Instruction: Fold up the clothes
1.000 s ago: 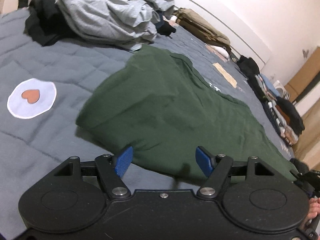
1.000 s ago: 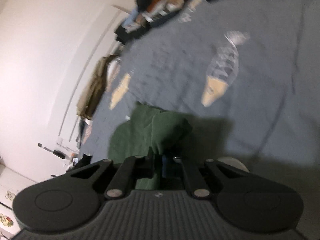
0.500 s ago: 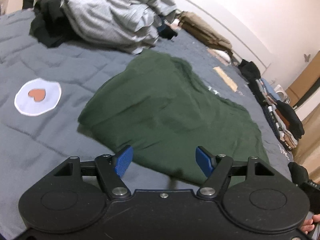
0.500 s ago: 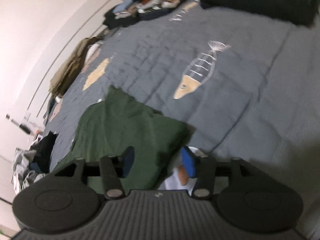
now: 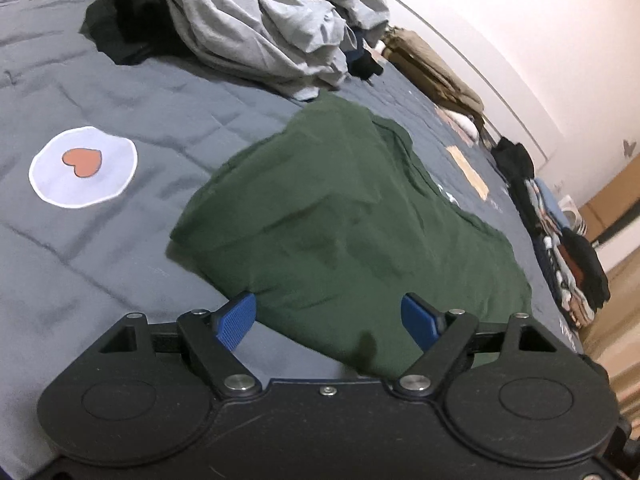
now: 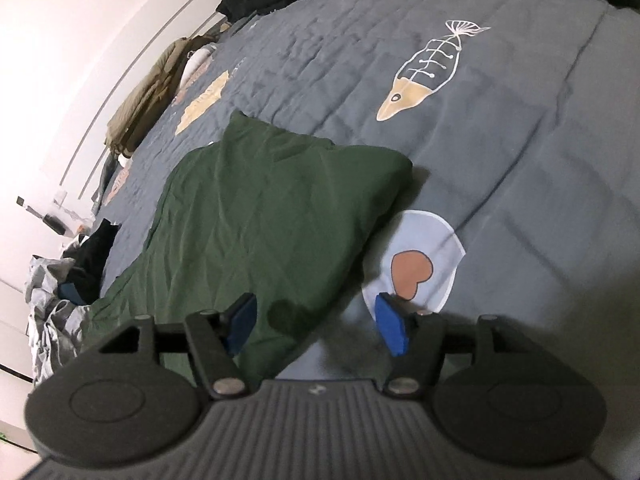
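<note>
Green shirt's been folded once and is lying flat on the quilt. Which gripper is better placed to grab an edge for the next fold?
Probably left. The left gripper, jaws opening, straddles the green shirt's near edge. The right gripper, also opening, sits over a corner, with one pad above bare quilt.

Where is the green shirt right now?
The green shirt lies flat on the grey quilt, mid-frame in both wrist views, between the heart patch and the grey clothes pile.
</note>
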A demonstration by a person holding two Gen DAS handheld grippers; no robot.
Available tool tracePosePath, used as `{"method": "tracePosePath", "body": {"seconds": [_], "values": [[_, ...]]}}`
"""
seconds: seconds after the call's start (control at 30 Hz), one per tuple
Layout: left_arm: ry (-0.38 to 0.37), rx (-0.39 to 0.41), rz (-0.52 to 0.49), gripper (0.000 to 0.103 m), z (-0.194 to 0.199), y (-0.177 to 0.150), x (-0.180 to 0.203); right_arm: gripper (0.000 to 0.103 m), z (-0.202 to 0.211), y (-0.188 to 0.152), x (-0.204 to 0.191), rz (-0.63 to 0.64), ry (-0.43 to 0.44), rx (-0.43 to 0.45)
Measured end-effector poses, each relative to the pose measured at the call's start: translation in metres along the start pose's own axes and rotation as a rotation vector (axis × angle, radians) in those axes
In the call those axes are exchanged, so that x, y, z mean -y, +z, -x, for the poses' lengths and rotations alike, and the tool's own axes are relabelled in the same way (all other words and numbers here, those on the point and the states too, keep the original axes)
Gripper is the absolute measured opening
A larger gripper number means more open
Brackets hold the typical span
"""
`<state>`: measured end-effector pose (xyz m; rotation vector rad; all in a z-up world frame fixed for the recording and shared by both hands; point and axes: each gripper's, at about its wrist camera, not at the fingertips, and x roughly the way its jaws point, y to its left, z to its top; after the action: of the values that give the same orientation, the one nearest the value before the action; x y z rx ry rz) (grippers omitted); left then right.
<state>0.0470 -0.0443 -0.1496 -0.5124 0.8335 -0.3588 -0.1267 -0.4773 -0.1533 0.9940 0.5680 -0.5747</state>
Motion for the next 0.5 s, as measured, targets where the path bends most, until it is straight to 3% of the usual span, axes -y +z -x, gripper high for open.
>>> {"method": "tracePosePath", "body": {"seconds": [0.17, 0.3, 0.4, 0.5], "values": [[0.025, 0.031, 0.003, 0.079, 0.006, 0.008, -0.003, 0.067, 0.000, 0.001, 0.001, -0.007, 0.017, -0.005], [0.063, -0.021, 0.125, 0.079, 0.015, 0.001, -0.021, 0.067, 0.002, -0.001, 0.000, -0.012, 0.016, -0.014], [0.079, -0.017, 0.082, 0.080, 0.012, -0.001, -0.016, 0.068, 0.000, -0.002, 0.000, -0.009, 0.012, -0.013], [0.072, 0.004, 0.102, 0.082, 0.005, 0.003, -0.016, 0.069, -0.001, -0.003, -0.001, -0.002, 0.008, -0.011]]}}
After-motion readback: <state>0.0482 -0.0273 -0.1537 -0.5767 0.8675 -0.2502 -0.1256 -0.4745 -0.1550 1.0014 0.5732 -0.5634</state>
